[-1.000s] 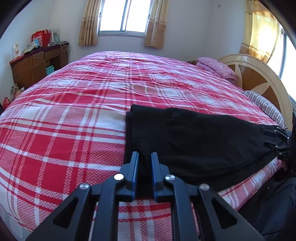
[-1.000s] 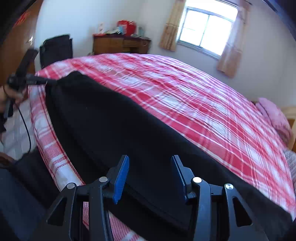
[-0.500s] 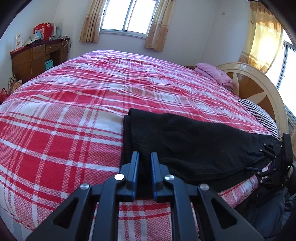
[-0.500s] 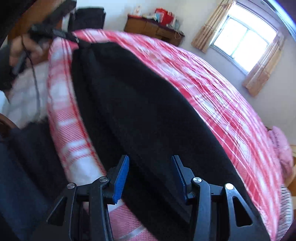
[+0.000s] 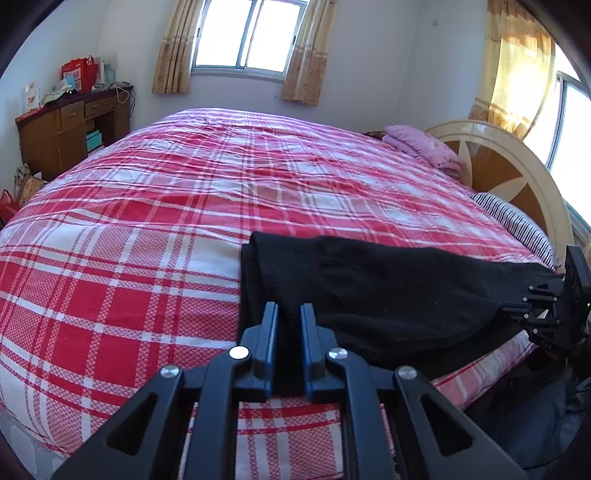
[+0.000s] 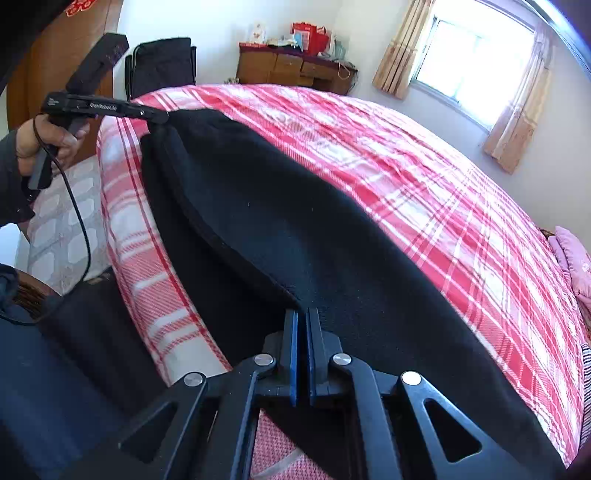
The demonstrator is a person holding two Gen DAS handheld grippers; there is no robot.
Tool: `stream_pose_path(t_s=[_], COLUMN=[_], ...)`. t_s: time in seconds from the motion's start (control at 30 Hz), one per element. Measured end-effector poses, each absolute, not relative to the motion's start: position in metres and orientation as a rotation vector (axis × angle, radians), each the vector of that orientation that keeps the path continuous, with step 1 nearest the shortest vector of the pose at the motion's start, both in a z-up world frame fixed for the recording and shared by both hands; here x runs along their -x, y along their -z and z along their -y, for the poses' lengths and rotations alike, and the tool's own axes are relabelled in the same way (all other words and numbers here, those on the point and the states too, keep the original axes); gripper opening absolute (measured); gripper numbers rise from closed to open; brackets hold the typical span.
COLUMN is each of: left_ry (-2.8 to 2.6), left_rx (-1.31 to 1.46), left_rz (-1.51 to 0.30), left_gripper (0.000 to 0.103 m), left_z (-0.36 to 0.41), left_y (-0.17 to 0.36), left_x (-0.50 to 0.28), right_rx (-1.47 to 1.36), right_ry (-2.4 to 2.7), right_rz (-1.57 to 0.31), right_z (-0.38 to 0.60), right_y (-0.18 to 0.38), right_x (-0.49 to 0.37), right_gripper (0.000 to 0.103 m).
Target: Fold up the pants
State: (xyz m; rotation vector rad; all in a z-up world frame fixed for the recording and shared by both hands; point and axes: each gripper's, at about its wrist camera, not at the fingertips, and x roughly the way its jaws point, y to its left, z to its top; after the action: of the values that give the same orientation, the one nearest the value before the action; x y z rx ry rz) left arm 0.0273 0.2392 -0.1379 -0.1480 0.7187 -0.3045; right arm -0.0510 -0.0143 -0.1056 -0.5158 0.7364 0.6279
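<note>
The right gripper [image 6: 302, 325], whose jaws stood apart a second ago, has just closed on the near edge of the black fleece pants [image 5: 388, 291]. The left gripper [image 5: 289, 323] stays clamped on their other end. They lie along the near edge of the red-and-white plaid bedspread [image 5: 147, 229], a folded pink blanket [image 5: 421, 147] far right by the headboard.

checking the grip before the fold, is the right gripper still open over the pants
No, the right gripper has just closed, its blue pads pinching the black pants.

White lettering runs along the black arm of the left gripper [image 6: 157, 117] at far left, too small to read. Red characters on the brown wooden door [image 6: 79, 5] at top left, cut off, unreadable.
</note>
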Motion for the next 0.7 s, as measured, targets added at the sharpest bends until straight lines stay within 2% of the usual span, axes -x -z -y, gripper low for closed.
stream_pose_path(t_s=[0.13, 0.37, 0.6, 0.7], left_ry=[0.306, 0.294, 0.323, 0.315], left_rx=[0.142, 0.096, 0.116, 0.105], left_rz=[-0.717, -0.806, -0.786, -0.797], left_gripper=[0.012, 0.012, 0.012, 0.012], left_z=[-0.244, -0.244, -0.247, -0.246], left_y=[0.134, 0.156, 0.150, 0.153], left_x=[-0.026, -0.030, -0.024, -0.025], right_rx=[0.528, 0.522, 0.494, 0.491], right_ry=[-0.659, -0.688, -0.706, -0.708], right_rz=[-0.727, -0.848, -0.810, -0.852], right_z=[0.009, 0.007, 0.013, 0.011], right_y=[0.099, 0.134, 0.118, 0.130], right_x=[0.062, 0.059, 0.063, 0.056], right_gripper=[0.003, 0.003, 0.003, 0.003])
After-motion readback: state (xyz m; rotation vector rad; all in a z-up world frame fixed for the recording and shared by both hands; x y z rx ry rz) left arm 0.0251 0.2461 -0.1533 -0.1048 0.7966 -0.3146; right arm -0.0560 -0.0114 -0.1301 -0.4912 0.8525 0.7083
